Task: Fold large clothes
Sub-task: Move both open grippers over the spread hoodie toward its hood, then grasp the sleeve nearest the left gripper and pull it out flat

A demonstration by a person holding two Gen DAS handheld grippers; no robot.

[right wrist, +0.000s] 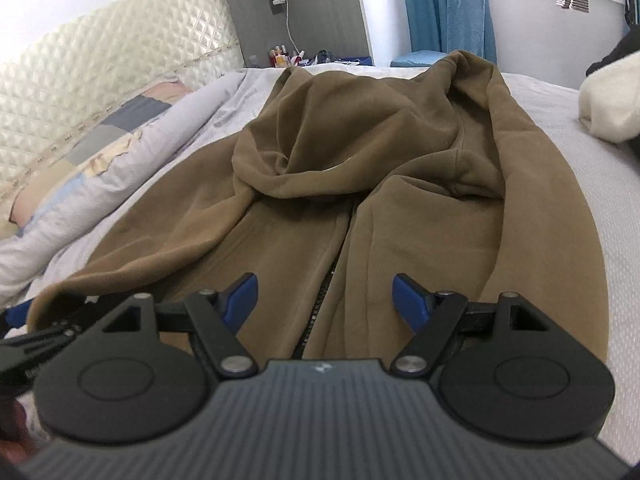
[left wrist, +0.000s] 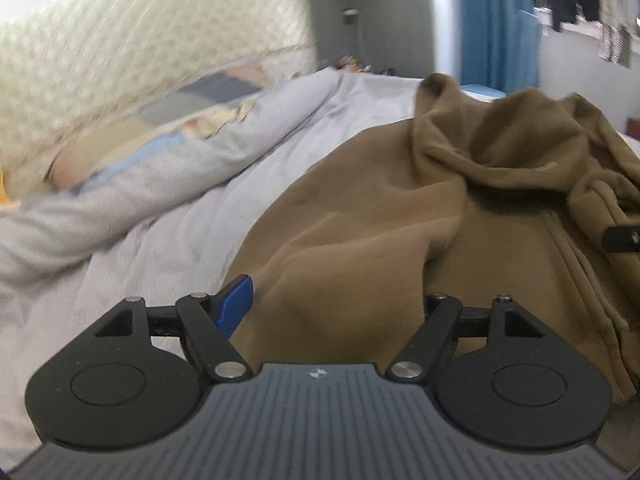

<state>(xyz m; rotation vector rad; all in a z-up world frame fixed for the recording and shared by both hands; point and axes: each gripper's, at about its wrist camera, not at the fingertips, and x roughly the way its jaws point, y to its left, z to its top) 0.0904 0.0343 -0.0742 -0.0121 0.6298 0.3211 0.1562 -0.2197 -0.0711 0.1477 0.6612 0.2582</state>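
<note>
A large brown zip-up hoodie (left wrist: 360,208) (right wrist: 400,128) lies front-up on the bed, its hood bunched at the far end. My right gripper (right wrist: 326,296) hovers low over the near end, open, both blue pads (right wrist: 240,296) showing on either side of the zipper (right wrist: 316,312). My left gripper (left wrist: 332,304) is at the hoodie's left edge with its jaws wide. One of its blue pads (left wrist: 236,304) shows beside the cloth; the other is hidden behind a brown fold. The left gripper (right wrist: 24,320) also shows in the right wrist view at the far left.
The bed has a pale grey sheet (right wrist: 600,200). A rolled quilt (left wrist: 160,152) (right wrist: 120,132) lies along the left by the quilted headboard (right wrist: 100,60). A cream garment (right wrist: 612,92) sits at the right edge. Small items on a bedside surface (right wrist: 284,56) and blue curtains (right wrist: 440,0) lie beyond.
</note>
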